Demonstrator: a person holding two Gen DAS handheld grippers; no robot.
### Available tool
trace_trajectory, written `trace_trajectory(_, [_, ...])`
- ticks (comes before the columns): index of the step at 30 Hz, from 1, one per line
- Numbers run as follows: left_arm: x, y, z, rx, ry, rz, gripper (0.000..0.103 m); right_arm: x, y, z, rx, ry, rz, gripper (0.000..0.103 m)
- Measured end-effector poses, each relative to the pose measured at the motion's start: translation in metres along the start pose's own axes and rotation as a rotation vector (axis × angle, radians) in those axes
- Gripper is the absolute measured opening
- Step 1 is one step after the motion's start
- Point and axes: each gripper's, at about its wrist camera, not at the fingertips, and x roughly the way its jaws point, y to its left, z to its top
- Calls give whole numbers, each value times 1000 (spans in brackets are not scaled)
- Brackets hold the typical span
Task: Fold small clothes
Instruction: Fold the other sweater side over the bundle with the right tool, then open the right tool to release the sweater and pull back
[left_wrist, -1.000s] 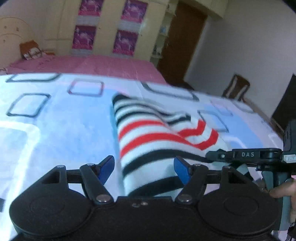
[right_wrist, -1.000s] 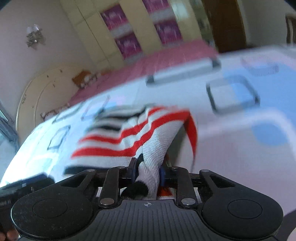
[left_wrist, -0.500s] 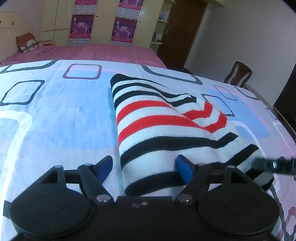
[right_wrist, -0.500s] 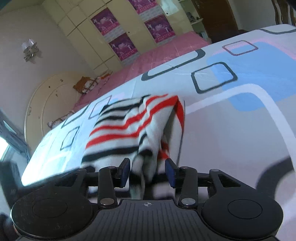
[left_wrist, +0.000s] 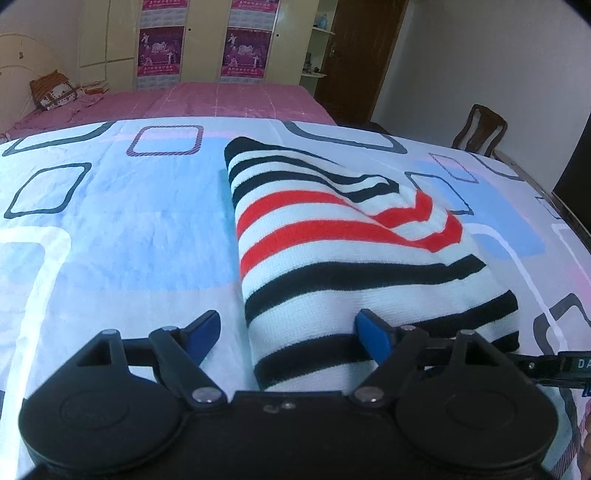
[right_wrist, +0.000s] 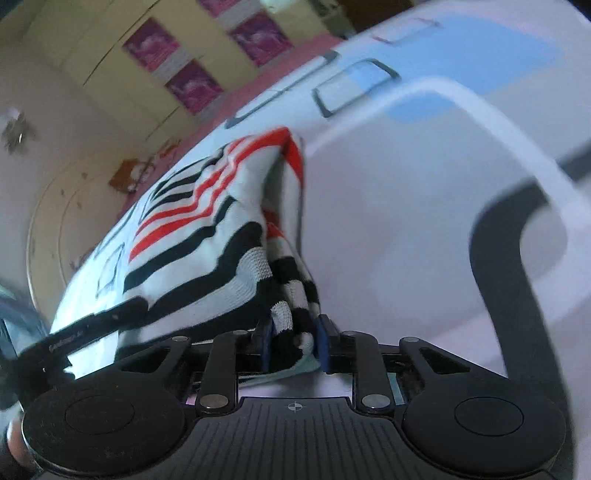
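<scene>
The sweater (left_wrist: 332, 258) is white with black stripes and a band of red stripes across its middle. It lies on a bedsheet (left_wrist: 110, 240) that is white and pale blue, printed with dark, rounded square outlines, one of them purple, beside a plain pink bedspread (left_wrist: 221, 99). Each hand-held gripper is black with blue pads (left_wrist: 373, 334), and the yellowish wardrobe (left_wrist: 199, 40) carries purple posters.

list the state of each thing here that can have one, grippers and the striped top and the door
striped top: folded into a narrow stack on the bed sheet, one edge lifted
left gripper: jaws opening, pads clear of the cloth, one on each side of its near corner
right gripper: jaws closing, a bunch of the top's edge between its pads
door: cannot tell
</scene>
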Motion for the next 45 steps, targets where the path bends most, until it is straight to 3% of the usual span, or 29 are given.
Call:
trace_trajectory(8, [-3,0,5,7,16,6,81,-13,3,6,-5,43,12,24])
trace_trajectory(13, [-9,-3,10,8,20,6,78,-33,33,14,-160,-46,-40,26])
trace_trajectory(18, [-20,-5,22,14,-26,-1,77,-38,61,26,-282,-131,-69,26])
trace_trajectory(25, [-6,-4,43,18,-47,14,69,-4,100,41,-446,-177,-122,26])
trace_trajectory(30, [11,-5,62,12,-66,25,68,30,113,67,-454,-181,-133,26])
trace_trajectory(36, [43,-5,83,-4,-62,33,57,71,120,100,-448,-190,-174,26])
trace_trajectory(42, [75,2,84,3,-24,67,59,115,106,112,-454,-146,-253,26])
trace_trajectory(45, [85,7,78,13,-26,94,67,129,92,110,-467,-145,-283,26])
